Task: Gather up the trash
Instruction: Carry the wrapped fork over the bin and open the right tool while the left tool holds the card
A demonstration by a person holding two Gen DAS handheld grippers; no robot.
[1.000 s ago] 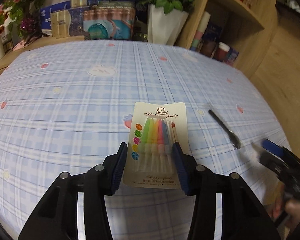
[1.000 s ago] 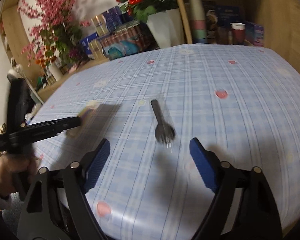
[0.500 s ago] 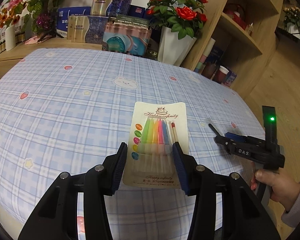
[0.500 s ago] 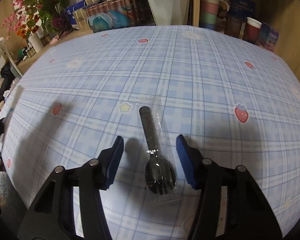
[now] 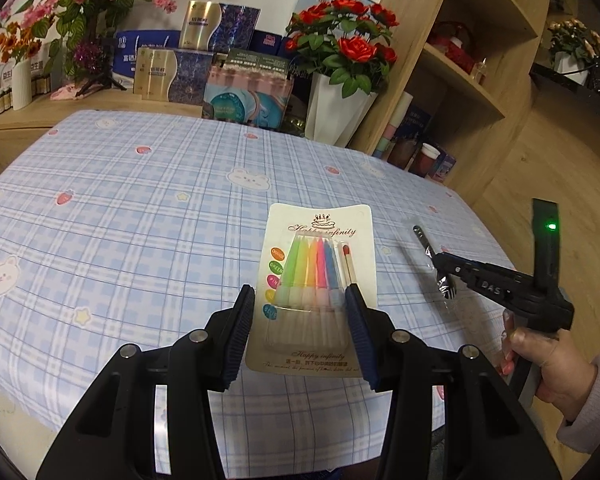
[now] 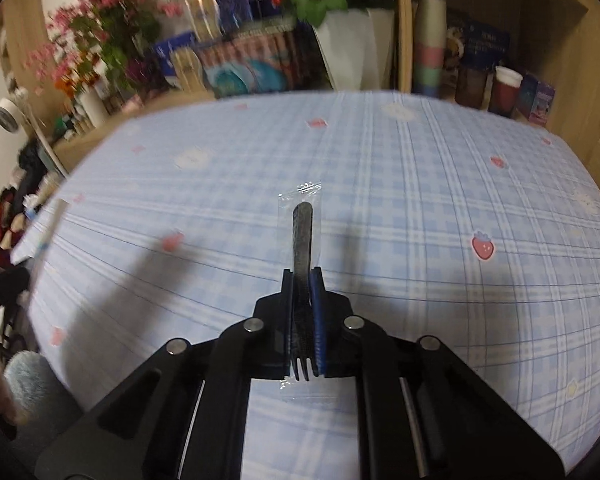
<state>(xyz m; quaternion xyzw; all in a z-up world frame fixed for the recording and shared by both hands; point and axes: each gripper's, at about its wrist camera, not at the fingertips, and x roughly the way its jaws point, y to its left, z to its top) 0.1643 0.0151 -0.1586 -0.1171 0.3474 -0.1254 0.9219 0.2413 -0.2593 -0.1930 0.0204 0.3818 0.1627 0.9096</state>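
Blue-padded fingers of the left gripper point(image 5: 299, 334) are sitting on either side of the candle pack point(image 5: 318, 280), pressing its clear blister between them, so the tool is grasping the pack. It is being held above the checked tablecloth point(image 5: 140, 216), its printed card facing the camera, with a match beside the coloured candles. Just right of the candle pack, the right gripper point(image 5: 446, 270) is reaching in over the tablecloth, a hand point(image 5: 540, 356) wrapped round its handle and a green light glowing on its upright post.

Seen from the right wrist, the right gripper point(image 6: 302, 320) is clenched tight on the wrapped black fork point(image 6: 302, 240), tines pointing back toward the camera, handle sticking out forward over the cloth inside its clear sleeve. Beyond the candle pack, at the far edge of the tablecloth, a white vase of red roses point(image 5: 340, 80) and stacked gift boxes point(image 5: 196, 64) are standing. Right of those, wooden shelves point(image 5: 460, 80) are holding cups.
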